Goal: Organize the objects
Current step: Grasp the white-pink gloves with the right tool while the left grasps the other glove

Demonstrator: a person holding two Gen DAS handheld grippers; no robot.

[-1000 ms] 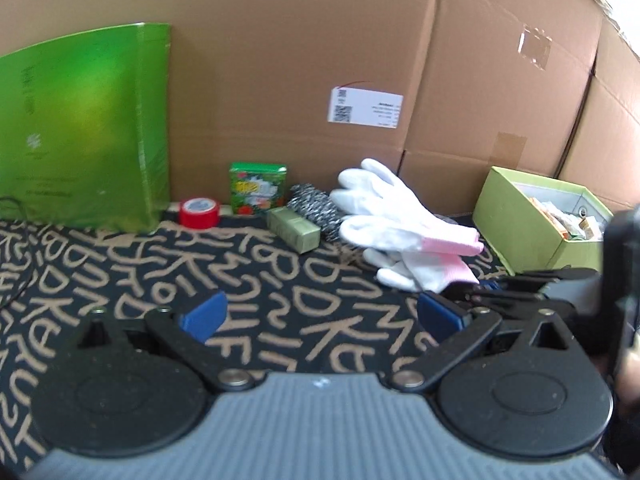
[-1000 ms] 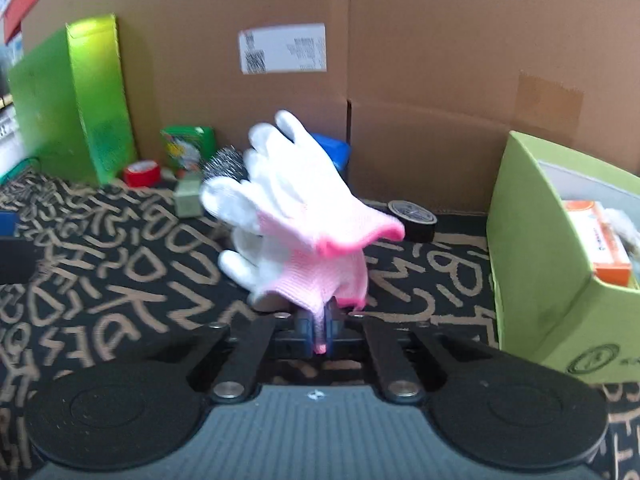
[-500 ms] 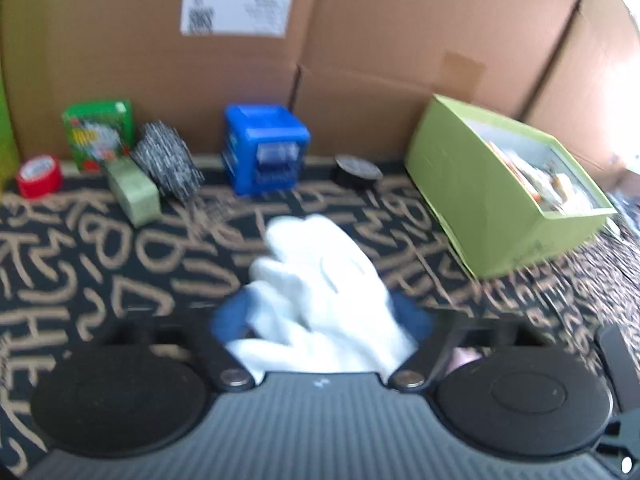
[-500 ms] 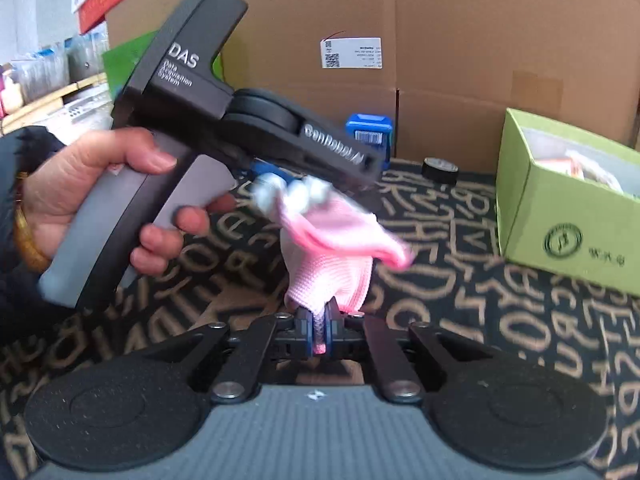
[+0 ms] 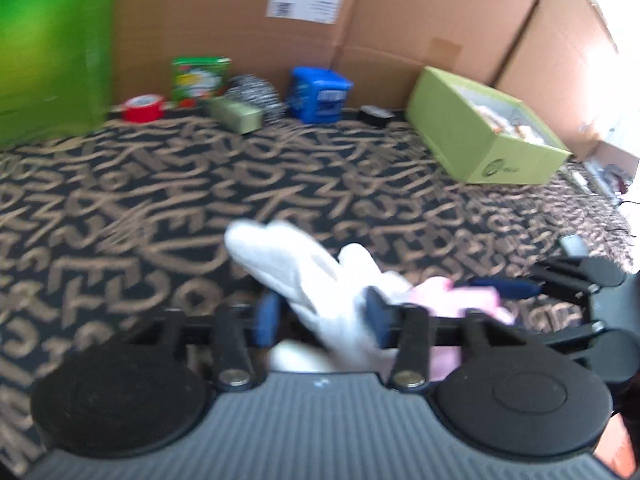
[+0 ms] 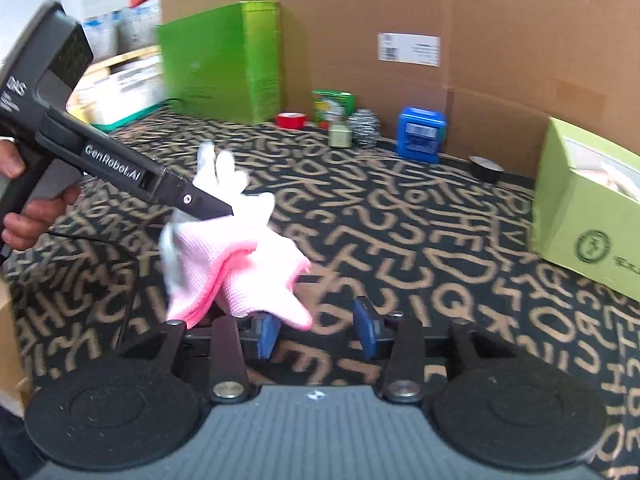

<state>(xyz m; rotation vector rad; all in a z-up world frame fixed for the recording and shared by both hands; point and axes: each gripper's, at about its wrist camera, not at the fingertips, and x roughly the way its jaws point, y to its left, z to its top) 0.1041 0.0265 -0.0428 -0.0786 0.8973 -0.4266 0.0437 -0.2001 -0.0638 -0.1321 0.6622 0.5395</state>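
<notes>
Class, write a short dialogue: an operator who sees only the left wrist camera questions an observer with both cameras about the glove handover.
Operator: Is the right gripper pinching the cuff?
Observer: No. The right gripper has just been opening, and the pink cuff of the gloves only drapes beside one pad.
Operator: So what carries them?
Observer: The left gripper. Its jaws have just been opening slightly, but the gloves are between them and hang in the air.
</notes>
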